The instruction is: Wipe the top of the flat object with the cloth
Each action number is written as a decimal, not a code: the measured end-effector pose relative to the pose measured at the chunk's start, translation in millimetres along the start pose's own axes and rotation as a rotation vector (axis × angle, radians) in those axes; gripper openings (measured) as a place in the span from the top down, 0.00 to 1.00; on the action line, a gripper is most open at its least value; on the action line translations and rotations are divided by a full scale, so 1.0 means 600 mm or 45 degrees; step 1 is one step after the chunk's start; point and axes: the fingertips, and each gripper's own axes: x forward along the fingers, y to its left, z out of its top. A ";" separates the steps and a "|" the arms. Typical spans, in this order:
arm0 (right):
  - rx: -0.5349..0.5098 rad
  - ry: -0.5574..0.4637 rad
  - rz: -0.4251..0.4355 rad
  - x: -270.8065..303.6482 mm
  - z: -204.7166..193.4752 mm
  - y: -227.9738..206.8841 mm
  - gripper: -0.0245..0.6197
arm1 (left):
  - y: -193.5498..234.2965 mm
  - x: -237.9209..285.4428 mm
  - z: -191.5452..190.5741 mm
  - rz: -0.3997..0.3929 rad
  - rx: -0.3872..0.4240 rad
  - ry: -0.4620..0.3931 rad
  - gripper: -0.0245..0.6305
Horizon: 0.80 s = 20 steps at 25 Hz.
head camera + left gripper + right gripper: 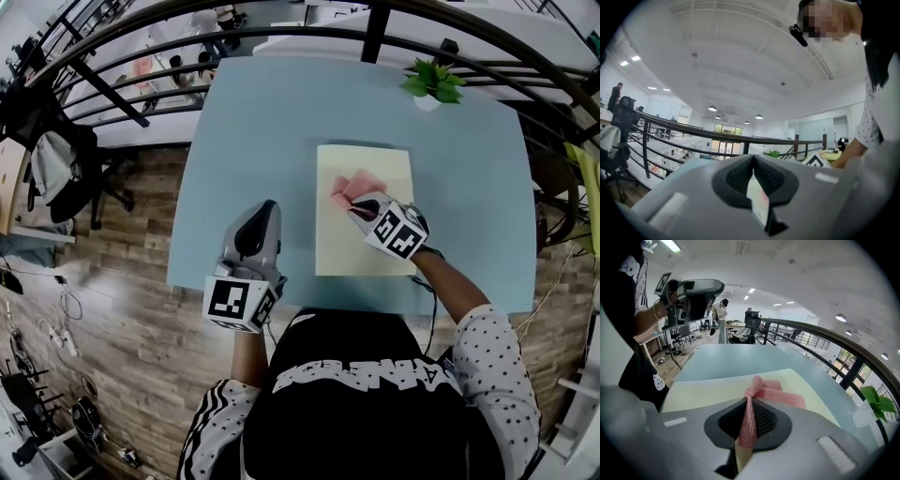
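A pale yellow flat sheet (366,248) lies on the light blue table (272,141). A pink cloth (352,187) rests on the sheet's upper middle, pinched in my right gripper (361,208), which is shut on it. In the right gripper view the pink cloth (759,390) runs up from between the closed jaws and spreads onto the yellow sheet (708,390). My left gripper (258,225) hovers over the table's near left part, raised and pointing away from the sheet. Its jaws are shut with nothing between them (753,176).
A small green plant in a white pot (431,82) stands at the table's far right edge. A black railing (281,33) curves behind the table. The wooden floor (122,309) lies to the left, with a chair (61,169) nearby.
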 end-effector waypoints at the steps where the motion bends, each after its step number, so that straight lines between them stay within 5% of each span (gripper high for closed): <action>1: 0.000 -0.002 0.010 -0.002 -0.001 0.006 0.94 | -0.002 0.002 -0.001 -0.005 -0.001 0.001 0.96; 20: 0.065 -0.017 0.225 -0.031 -0.015 0.117 0.94 | -0.029 0.051 -0.016 -0.083 -0.010 0.025 0.96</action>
